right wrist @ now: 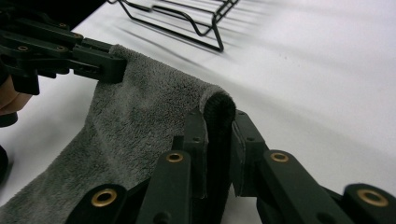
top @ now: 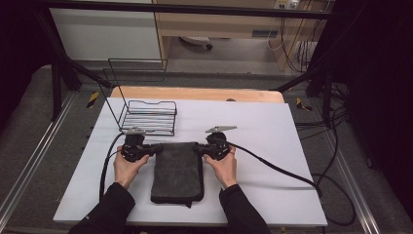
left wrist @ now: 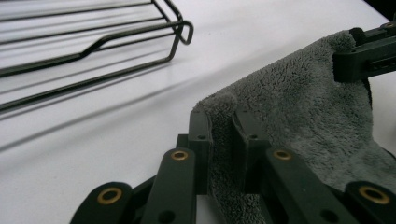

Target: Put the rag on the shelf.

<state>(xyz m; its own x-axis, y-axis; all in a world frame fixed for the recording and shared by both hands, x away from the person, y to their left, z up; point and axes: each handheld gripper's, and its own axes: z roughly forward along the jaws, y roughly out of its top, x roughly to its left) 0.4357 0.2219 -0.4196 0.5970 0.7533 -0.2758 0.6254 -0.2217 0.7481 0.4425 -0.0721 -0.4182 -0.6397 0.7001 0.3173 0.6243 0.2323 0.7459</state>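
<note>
A dark grey towel [top: 178, 170] lies folded in a long strip on the white table [top: 258, 131], its far edge lifted a little. My left gripper [top: 157, 148] is shut on the far left corner of the towel [left wrist: 289, 107], and the cloth is pinched between its jaws [left wrist: 224, 121]. My right gripper [top: 198, 148] is shut on the far right corner; in the right gripper view the folded edge of the towel [right wrist: 135, 116] stands between its jaws [right wrist: 218, 116]. Each gripper view shows the other gripper [left wrist: 359, 58] [right wrist: 109, 63] clamped on the opposite corner.
A black wire basket [top: 148, 117] stands just beyond the left gripper, close to the towel's far edge; it also shows as a wire basket [left wrist: 93, 42] [right wrist: 187, 18] in both gripper views. Cables trail off both sides. White table surface stretches to the right.
</note>
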